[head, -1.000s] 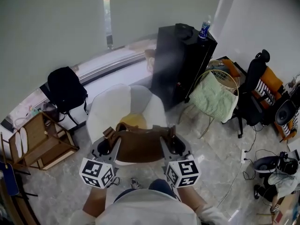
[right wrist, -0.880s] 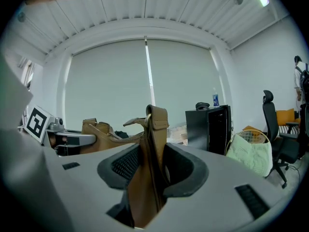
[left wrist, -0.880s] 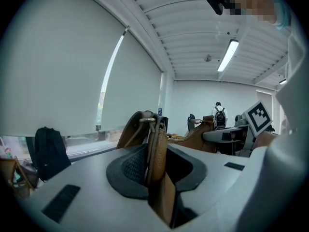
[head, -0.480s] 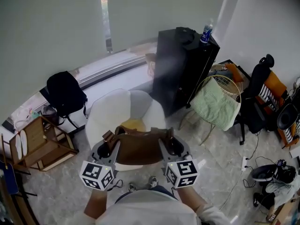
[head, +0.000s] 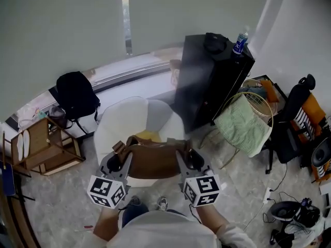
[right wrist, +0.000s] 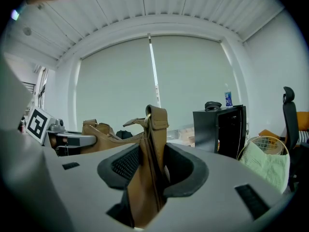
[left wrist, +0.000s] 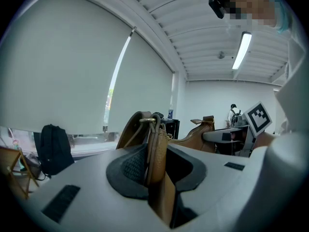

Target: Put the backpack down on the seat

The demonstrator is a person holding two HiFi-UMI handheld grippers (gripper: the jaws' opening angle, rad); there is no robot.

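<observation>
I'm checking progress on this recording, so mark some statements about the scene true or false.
The left tongs and right tongs each clamp a strap of the brown backpack. True.
The brown backpack lies on the white seat. False: it hangs between the tongs.
A bottle stands on the black cabinet. True.
The black backpack is on the seat. False: it sits by the window.
</observation>
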